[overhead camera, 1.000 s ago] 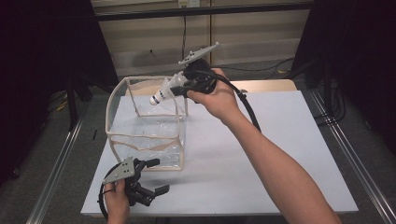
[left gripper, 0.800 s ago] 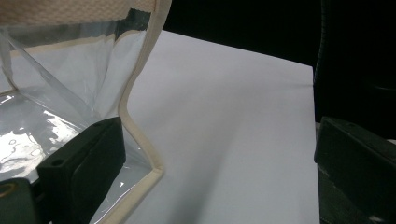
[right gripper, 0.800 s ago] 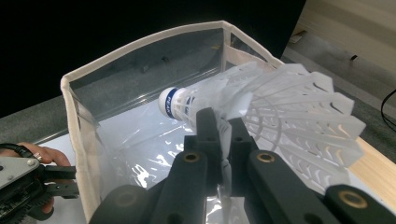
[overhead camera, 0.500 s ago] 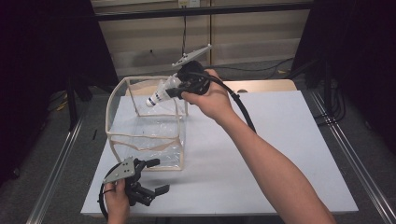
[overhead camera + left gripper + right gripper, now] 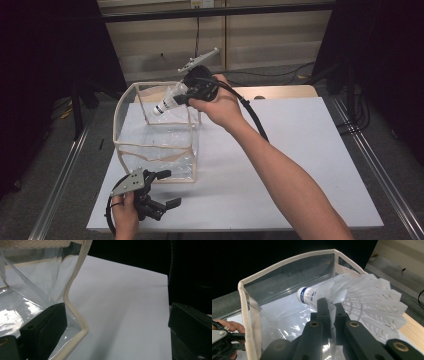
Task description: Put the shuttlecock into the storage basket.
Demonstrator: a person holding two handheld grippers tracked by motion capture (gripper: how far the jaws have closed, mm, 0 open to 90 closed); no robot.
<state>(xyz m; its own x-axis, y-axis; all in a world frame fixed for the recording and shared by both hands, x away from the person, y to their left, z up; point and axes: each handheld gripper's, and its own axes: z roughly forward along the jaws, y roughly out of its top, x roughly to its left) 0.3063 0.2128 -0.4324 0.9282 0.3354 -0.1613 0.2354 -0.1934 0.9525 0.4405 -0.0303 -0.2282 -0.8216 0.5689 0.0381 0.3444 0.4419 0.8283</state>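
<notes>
My right gripper [image 5: 329, 315] pinches the shuttlecock [image 5: 362, 300] above the clear box [image 5: 125, 145], upper centre; I'd tip its nose well inside before releasing. Left gripper [image 5: 162, 187] gapes wide.

The clear bin [image 5: 165, 145] has walls of thin, glossy see-through plastic film that crinkles and throws bright glints, and its edges are bound in a matt cream woven cloth tape [image 5: 75, 302]. Above the bin's open top, the shuttlecock [image 5: 352, 300] has a skirt of white, slightly translucent ribbed plastic and a smooth white cap with a blue band. The fingers [image 5: 323, 312] pinching that skirt are matt black plastic with small brass-coloured rivets. Under the bin lies a smooth, matt white sheet [image 5: 300, 150], like paper or board, and past the bin's far side a pale wooden counter [image 5: 285, 92] edge shows.
</notes>
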